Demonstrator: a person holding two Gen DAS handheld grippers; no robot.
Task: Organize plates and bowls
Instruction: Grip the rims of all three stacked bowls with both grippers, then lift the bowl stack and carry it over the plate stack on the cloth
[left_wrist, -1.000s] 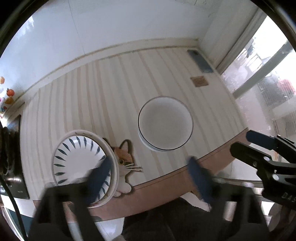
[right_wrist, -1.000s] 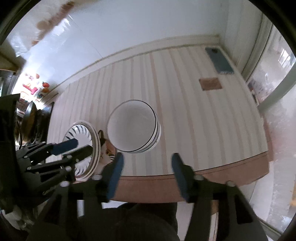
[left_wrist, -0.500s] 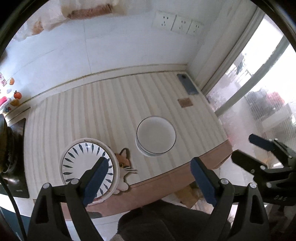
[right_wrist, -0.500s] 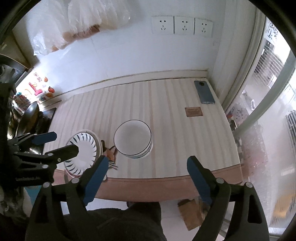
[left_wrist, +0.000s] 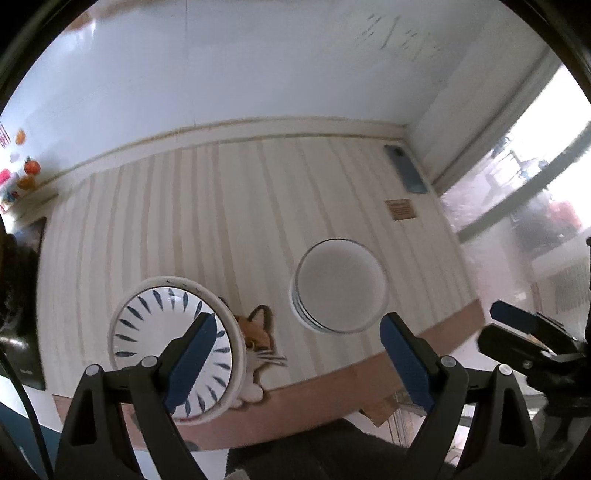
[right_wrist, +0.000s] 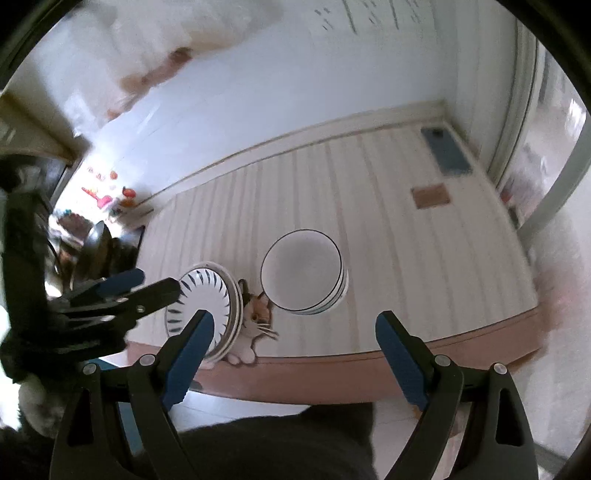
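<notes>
Now | bowl stack (left_wrist: 341, 286) beyond spread left tongs (left_wrist: 299, 354) | plates (left_wrist: 173, 347) left

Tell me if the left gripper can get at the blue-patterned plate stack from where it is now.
Probably yes. The left gripper is open and empty, above the counter's near edge, and the blue-patterned plate stack lies just ahead under its left finger. Nothing stands between; only the cat mat lies beneath.

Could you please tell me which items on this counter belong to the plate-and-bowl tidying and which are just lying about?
Part of the job:
patterned plate stack
white bowl stack

Just lying about:
cat-shaped mat
phone
small brown card
</notes>
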